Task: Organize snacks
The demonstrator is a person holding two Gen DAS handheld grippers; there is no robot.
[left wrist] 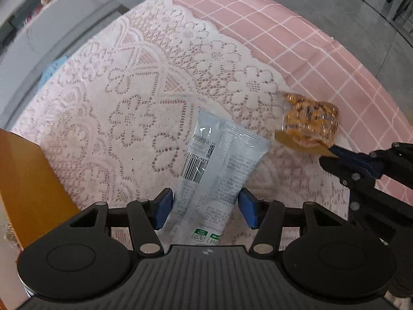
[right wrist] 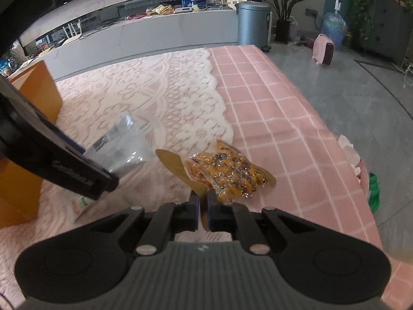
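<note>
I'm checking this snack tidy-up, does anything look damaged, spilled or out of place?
Nothing spilled or torn. The clear packet of orange snacks is pinched only by its gold edge in the right gripper; the white plastic pouch sits between the left gripper's fingers.
</note>
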